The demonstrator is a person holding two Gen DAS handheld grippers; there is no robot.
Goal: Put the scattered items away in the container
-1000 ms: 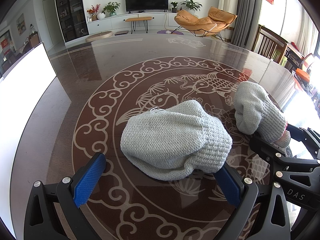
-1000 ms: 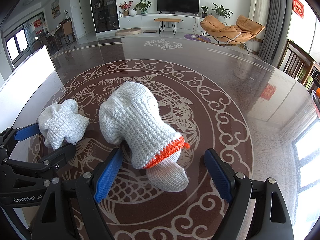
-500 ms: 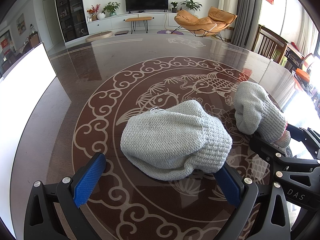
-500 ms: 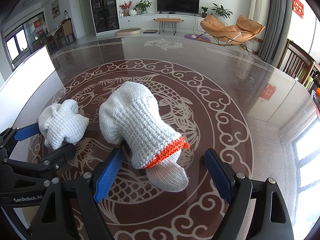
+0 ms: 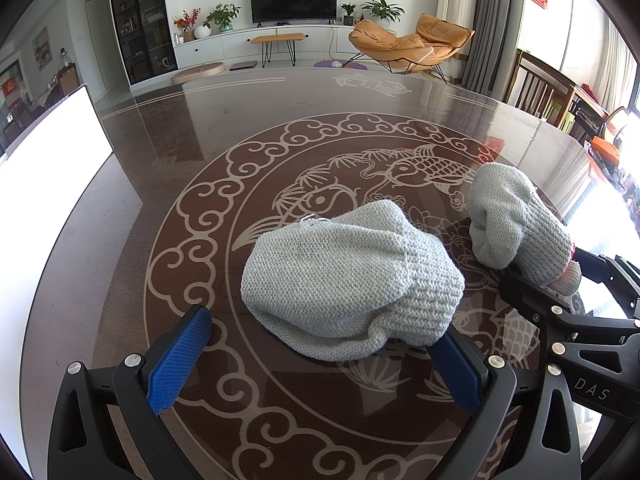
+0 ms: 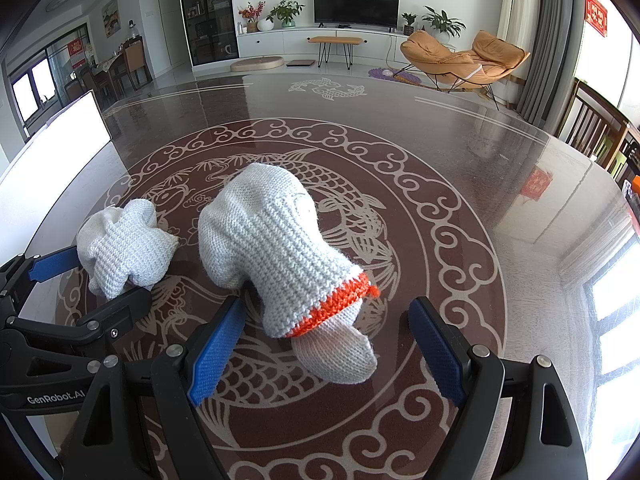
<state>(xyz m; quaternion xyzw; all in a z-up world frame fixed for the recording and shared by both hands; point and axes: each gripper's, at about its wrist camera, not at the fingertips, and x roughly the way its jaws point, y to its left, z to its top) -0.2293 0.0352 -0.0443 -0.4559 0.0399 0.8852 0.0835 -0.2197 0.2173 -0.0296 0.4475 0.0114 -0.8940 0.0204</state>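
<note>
Two pale grey knitted gloves lie on the dark patterned table (image 5: 168,152). One crumpled glove (image 5: 348,276) sits just ahead of my left gripper (image 5: 320,360), which is open, its blue pads either side of the glove's near edge. The other glove (image 6: 280,240), with an orange cuff band (image 6: 340,304), lies between the open fingers of my right gripper (image 6: 324,352). In the left wrist view that second glove (image 5: 516,220) shows at the right, and in the right wrist view the crumpled glove (image 6: 124,240) shows at the left. A white container wall (image 5: 48,168) stands at the table's left edge.
The table (image 6: 460,140) is a large round glossy top with fish and cloud ornament. Wooden chairs (image 5: 540,88) stand at its far right. Beyond it are an orange lounge chair (image 6: 464,60) and a TV cabinet (image 6: 356,40).
</note>
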